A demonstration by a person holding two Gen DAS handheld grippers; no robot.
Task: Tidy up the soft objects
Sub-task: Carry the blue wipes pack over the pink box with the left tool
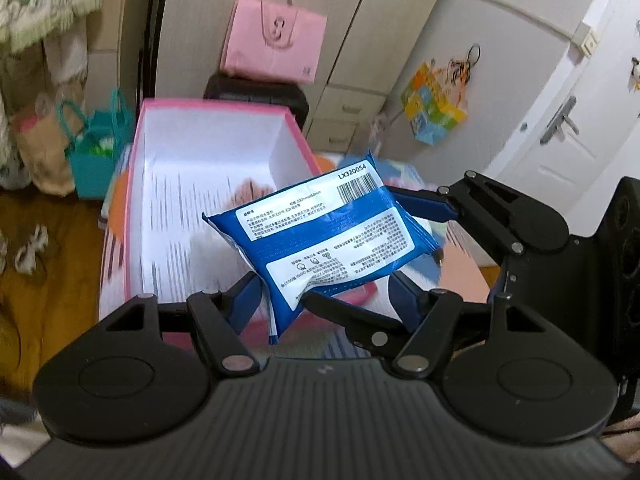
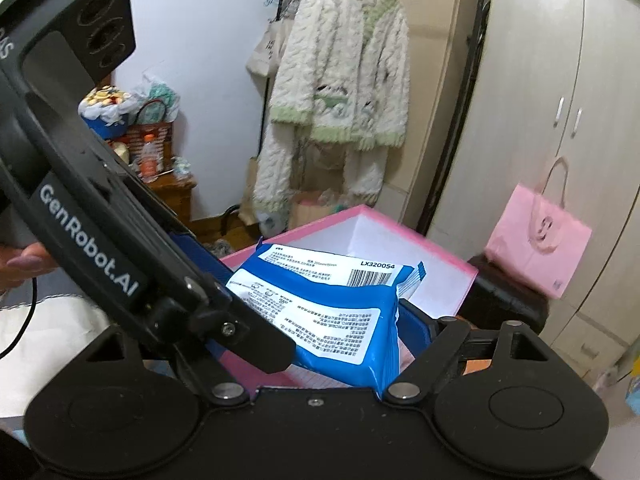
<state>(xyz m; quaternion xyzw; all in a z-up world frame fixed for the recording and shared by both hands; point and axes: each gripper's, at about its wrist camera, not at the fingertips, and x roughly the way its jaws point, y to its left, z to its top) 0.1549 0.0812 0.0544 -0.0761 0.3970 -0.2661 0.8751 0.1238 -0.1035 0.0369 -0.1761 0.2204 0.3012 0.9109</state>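
Note:
A blue wet-wipe pack (image 1: 332, 236) with white labels hangs in the air over the near end of an open pink box (image 1: 212, 102) with a white inside. My left gripper (image 1: 326, 292) is shut on the pack's near edge, a blue finger at each lower corner. My right gripper (image 1: 356, 248) reaches in from the right and is shut across the same pack. In the right wrist view the pack (image 2: 332, 304) lies against the right gripper's (image 2: 320, 320) right-hand finger. The left gripper (image 2: 240, 300) crosses in front and hides the other finger. The box (image 2: 420, 236) stands just beyond.
A pink paper bag (image 1: 276, 40) rests on a dark case (image 1: 256, 92) against the wardrobe behind the box. A teal bag (image 1: 94, 152) stands on the floor at left, a white door (image 1: 560, 128) at right. A fluffy white-green jacket (image 2: 340, 92) hangs on a rack. A person's fingers (image 2: 24, 260) show at left.

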